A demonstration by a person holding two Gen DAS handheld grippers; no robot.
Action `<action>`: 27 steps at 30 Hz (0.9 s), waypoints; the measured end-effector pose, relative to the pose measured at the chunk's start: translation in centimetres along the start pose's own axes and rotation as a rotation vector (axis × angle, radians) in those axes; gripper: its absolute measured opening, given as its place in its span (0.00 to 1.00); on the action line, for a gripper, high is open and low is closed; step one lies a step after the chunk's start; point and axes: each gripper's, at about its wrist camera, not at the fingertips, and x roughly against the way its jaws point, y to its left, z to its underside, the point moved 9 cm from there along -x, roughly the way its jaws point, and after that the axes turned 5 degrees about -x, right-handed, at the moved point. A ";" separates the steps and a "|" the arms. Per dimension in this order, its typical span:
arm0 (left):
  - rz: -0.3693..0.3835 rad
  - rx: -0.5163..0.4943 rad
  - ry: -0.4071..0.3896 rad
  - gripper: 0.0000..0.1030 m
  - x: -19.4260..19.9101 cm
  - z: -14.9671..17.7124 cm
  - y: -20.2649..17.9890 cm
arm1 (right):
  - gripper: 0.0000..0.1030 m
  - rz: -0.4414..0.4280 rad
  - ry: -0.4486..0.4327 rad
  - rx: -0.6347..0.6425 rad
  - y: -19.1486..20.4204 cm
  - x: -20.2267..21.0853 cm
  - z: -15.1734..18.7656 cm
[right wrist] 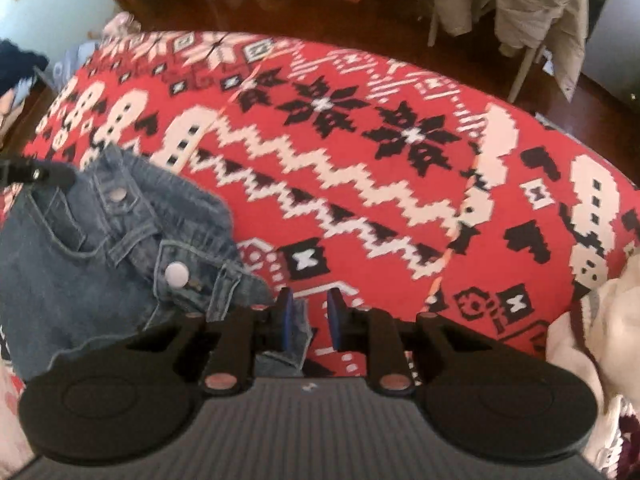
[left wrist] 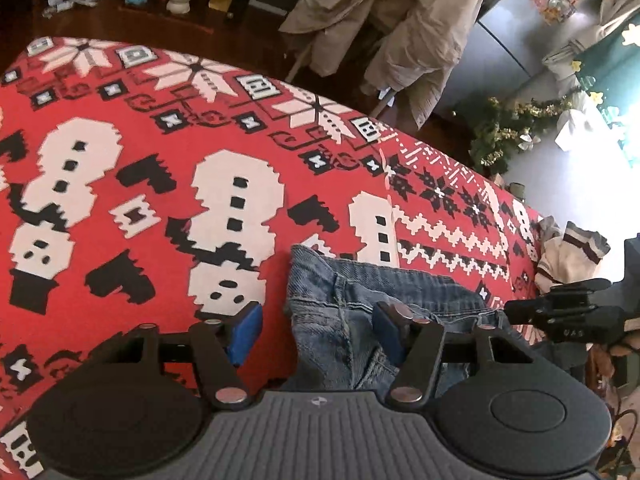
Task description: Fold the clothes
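Cluttered room, dark wood floor, beige coats [left wrist: 384,20] draped over a chair behind. A red blanket [left wrist: 160,128] with white snowmen, snowflakes and zigzag bands covers the surface; cannot tell whether a bed or a worktop lies under it.

Small blue jeans [right wrist: 92,240] lie crumpled on the blanket, waistband up, white snap button [right wrist: 177,273] showing. In the left wrist view the jeans [left wrist: 352,312] sit at the near edge, straight under the tool.

Left tongs [left wrist: 316,328]: about half open, blue pads apart. The left pad is over bare blanket, the right pad over denim; the jeans' left edge lies between them. Pads are not pressing the cloth, nothing gripped.

Right tongs [right wrist: 310,316]: narrow gap, nearly closed. A corner of the denim waistband reaches the left pad and hangs just beside it; red blanket shows through the gap. No clamp on the cloth visible.

Cream garment with maroon stripes [left wrist: 572,256] bunched at the blanket's right edge, apart from the jeans.
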 end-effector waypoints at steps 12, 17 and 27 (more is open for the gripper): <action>0.000 -0.099 -0.043 0.11 0.9 -0.4 -2.0 | 0.06 0.059 -0.072 0.055 1.5 1.1 1.5; -0.042 -0.202 -0.152 0.10 3.0 -2.2 -3.5 | 0.05 0.090 -0.194 0.001 1.0 3.9 -0.3; -0.109 -0.112 -0.119 0.16 -0.1 -4.2 -0.6 | 0.05 0.269 -0.360 0.014 0.4 4.8 -4.8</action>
